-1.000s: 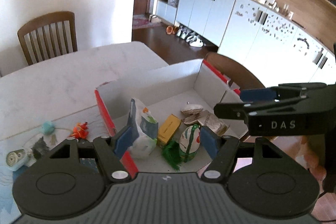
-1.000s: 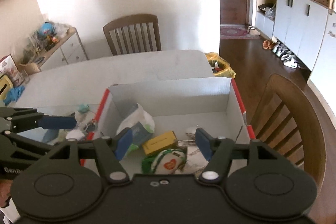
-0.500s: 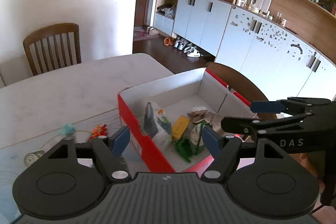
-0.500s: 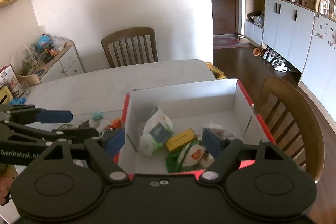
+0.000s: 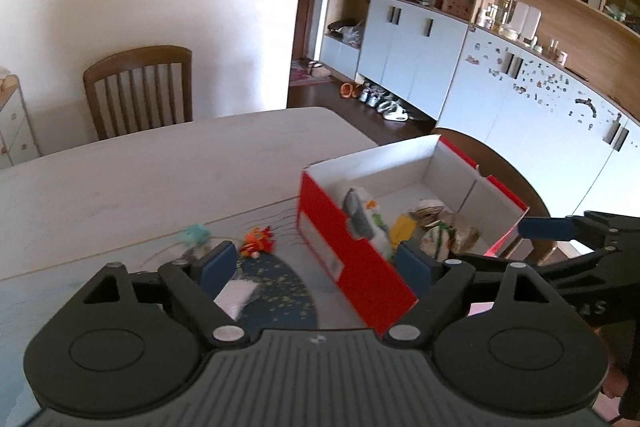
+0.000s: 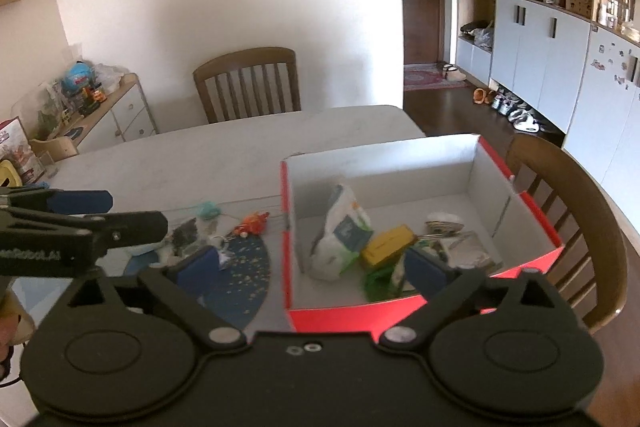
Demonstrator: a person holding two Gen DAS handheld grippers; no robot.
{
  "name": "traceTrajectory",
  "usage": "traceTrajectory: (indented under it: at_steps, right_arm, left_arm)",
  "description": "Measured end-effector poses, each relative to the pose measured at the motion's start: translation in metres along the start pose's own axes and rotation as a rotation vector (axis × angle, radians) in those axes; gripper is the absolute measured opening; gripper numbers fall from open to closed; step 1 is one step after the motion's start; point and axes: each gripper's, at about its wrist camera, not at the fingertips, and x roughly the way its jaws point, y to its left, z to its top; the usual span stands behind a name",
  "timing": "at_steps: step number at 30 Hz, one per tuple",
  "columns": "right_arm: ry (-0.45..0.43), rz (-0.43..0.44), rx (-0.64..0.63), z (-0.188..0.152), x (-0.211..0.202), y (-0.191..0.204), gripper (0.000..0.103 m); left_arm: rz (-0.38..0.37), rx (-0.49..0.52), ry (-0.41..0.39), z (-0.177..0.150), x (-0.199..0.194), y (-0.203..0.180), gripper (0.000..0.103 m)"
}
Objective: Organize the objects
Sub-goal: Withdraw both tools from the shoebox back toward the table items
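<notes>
Room: dining table [image 5: 120,187], chairs, cupboards
Box: red box [image 6: 344,315] holds a white pouch [image 6: 340,231] and yellow carton [image 6: 386,239]
Left out: orange toy [image 5: 258,241] and teal pompom [image 5: 196,233] on the mat
Tongs: left gripper [image 5: 316,265] and right gripper [image 6: 312,265] both spread wide, empty
Progress: seemingly partway

Pale dining table [image 6: 224,151] carrying a red open-topped box [image 6: 420,199] at its right edge. Left of the box, a dark blue speckled mat [image 6: 244,267] lies flat; beyond it, toward the table's middle, sit an orange toy [image 6: 253,223] and a teal pom-pom [image 6: 209,210].
</notes>
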Motion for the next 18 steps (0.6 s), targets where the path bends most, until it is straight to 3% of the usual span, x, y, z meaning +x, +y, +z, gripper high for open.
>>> traceTrajectory:
  at_steps: [8,18]
  right_arm:
    - [0.007,0.011,-0.026,0.001,0.007,0.033,0.102]
    - [0.053,0.031,-0.097,0.001,0.03,0.075,0.102]
  left_arm:
    - [0.05,-0.014,-0.038,-0.01,-0.013,0.034,0.102]
    - [0.079,-0.01,-0.073,-0.023,-0.017,0.066,0.103]
